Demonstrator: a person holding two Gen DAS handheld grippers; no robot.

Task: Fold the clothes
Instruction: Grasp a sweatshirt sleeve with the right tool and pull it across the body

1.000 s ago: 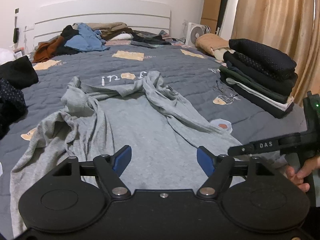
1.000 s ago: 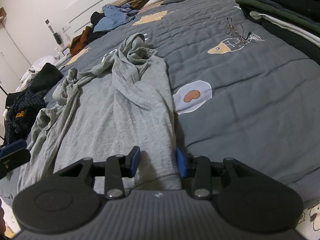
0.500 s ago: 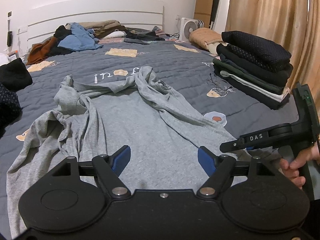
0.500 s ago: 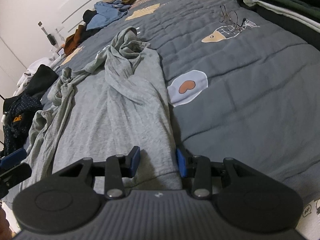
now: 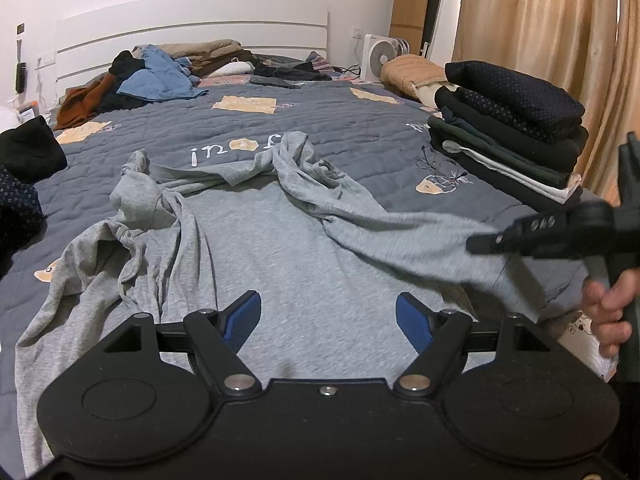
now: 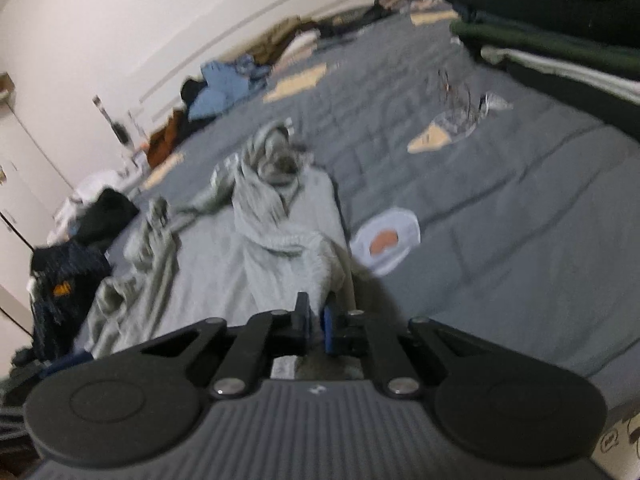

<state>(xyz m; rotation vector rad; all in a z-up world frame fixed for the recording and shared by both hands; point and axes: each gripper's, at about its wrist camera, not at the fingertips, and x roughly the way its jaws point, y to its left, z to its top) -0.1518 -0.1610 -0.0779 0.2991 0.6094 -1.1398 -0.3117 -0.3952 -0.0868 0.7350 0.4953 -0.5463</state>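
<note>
Both pads of the right gripper (image 6: 316, 326) are pressed together on the hem corner of the grey shirt (image 5: 280, 248), lifting that edge off the bed (image 5: 360, 120). Its holder's hand (image 5: 608, 312) shows at the right. The left gripper (image 5: 328, 320) hangs wide open above the shirt's lower part, gripping nothing. The shirt lies crumpled on the grey quilt, with a stack of folded clothes (image 5: 512, 136) well apart on the right

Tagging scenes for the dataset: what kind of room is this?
Most likely a home bedroom: a bed under a grey quilted bedspread with a white slatted headboard, and tan curtains beside it.
</note>
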